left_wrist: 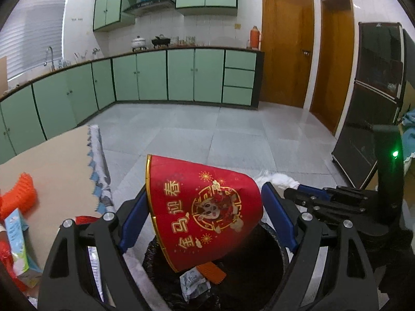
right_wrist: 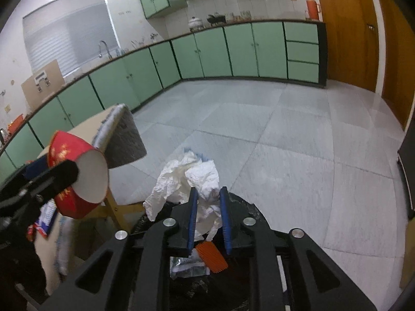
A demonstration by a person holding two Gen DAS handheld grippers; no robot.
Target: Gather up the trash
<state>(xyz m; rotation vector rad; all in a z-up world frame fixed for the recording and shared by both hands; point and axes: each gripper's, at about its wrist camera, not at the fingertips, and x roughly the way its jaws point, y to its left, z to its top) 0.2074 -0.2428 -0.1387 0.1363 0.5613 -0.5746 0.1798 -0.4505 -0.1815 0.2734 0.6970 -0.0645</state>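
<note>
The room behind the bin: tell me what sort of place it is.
A home kitchen, most likely: green cabinets run under a long counter, a sink faucet stands by the window, and cooking pots sit below a range hood.

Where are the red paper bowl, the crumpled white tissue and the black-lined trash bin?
Red paper bowl with gold print (left_wrist: pixel 205 210): left wrist view, on its printed side wall.
Crumpled white tissue (right_wrist: pixel 181 181): right wrist view, on its upper folds.
Black-lined trash bin (left_wrist: pixel 281 246): left wrist view, on its right rim.

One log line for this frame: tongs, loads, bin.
left tongs: red bowl | right tongs: white tissue | both over bin
</note>
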